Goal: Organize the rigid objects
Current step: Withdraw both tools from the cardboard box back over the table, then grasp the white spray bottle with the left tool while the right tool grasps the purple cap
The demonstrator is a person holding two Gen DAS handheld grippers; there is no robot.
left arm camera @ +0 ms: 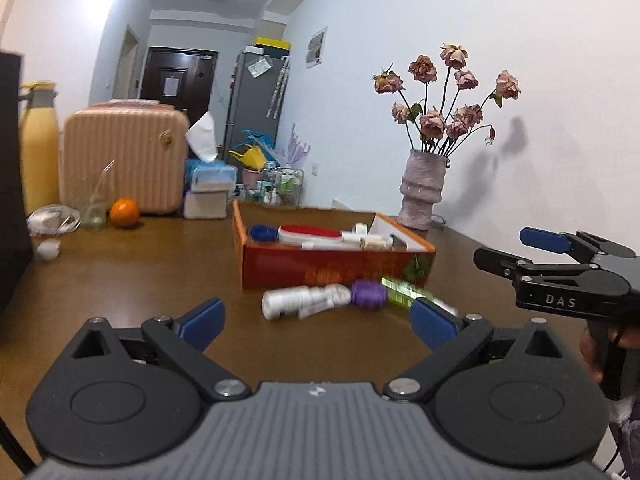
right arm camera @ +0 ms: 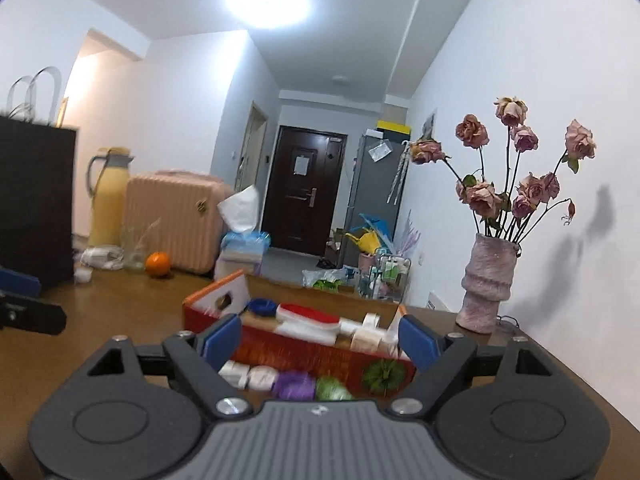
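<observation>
An orange-red cardboard box (left arm camera: 320, 266) stands on the brown table and holds several small items, among them a blue cap (left arm camera: 264, 233) and a red-and-white pack (left arm camera: 310, 233). Before the box lie a white bottle (left arm camera: 286, 301), a purple-capped item (left arm camera: 369, 293) and a green tube (left arm camera: 404, 289). My left gripper (left arm camera: 318, 322) is open and empty, just short of these. My right gripper (right arm camera: 320, 340) is open and empty above the same items (right arm camera: 294, 385), facing the box (right arm camera: 312, 354). It also shows at the right of the left wrist view (left arm camera: 516, 248).
A grey vase of dried roses (left arm camera: 422, 190) stands by the wall right of the box. At the table's far left are an orange (left arm camera: 124, 212), a glass (left arm camera: 94, 212), a pink suitcase (left arm camera: 124, 156), a yellow flask (left arm camera: 38, 148) and a tissue box (left arm camera: 210, 176).
</observation>
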